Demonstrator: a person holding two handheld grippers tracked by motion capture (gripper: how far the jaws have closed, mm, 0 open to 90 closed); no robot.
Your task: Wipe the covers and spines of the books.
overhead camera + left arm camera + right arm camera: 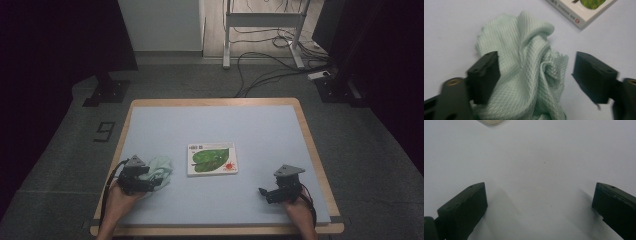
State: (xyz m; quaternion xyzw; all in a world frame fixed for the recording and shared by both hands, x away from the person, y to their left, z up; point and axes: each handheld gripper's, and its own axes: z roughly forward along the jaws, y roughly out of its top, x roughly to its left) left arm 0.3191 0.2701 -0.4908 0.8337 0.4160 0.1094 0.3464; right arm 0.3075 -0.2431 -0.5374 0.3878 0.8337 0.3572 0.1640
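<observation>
By left gripper (pixel 534 75), crumpled green cloth (pixel 529 65)

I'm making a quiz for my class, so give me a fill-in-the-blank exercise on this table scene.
1. The crumpled pale green woven cloth lies between the jaws of the ____ tool.
2. Those jaws stand ____.
3. The book with the green leaf cover lies on the ____ blue table mat.

Missing words: left; open; light

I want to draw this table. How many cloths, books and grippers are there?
Cloth: 1, pale green and crumpled
Book: 1, with a green leaf cover
Grippers: 2, left gripper and right gripper
Total: 4
</observation>
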